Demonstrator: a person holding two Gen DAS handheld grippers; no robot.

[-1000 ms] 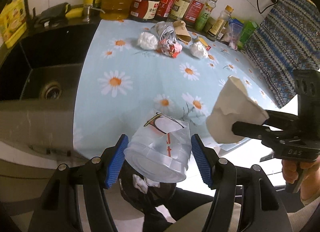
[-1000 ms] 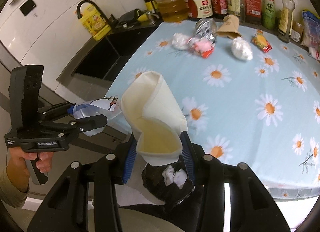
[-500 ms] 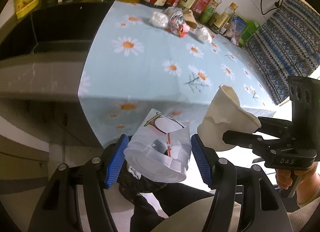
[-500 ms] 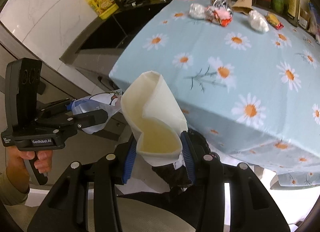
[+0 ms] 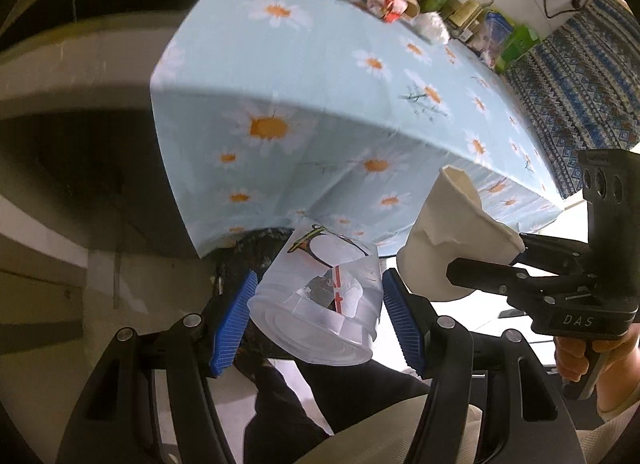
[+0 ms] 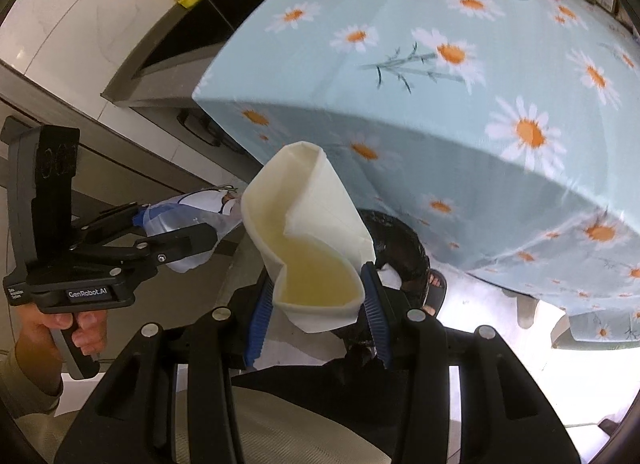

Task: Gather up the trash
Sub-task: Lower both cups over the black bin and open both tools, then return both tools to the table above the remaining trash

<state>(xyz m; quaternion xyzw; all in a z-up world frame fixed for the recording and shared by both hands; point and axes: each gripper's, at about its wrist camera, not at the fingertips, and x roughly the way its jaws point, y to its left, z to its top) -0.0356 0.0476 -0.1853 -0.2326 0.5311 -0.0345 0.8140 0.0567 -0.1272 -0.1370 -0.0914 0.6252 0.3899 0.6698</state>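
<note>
L gripper [image 5: 316,320] clamps clear plastic cup [image 5: 320,304]; R gripper [image 6: 316,316] clamps crumpled paper cup [image 6: 308,240], both above black bin bag [image 6: 400,240], beside daisy-print surface [image 6: 440,76].

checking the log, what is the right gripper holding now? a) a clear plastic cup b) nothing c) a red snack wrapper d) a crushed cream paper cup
d: the right gripper is shut on the crushed cream paper cup, while the clear plastic cup sits in the left gripper.
</note>
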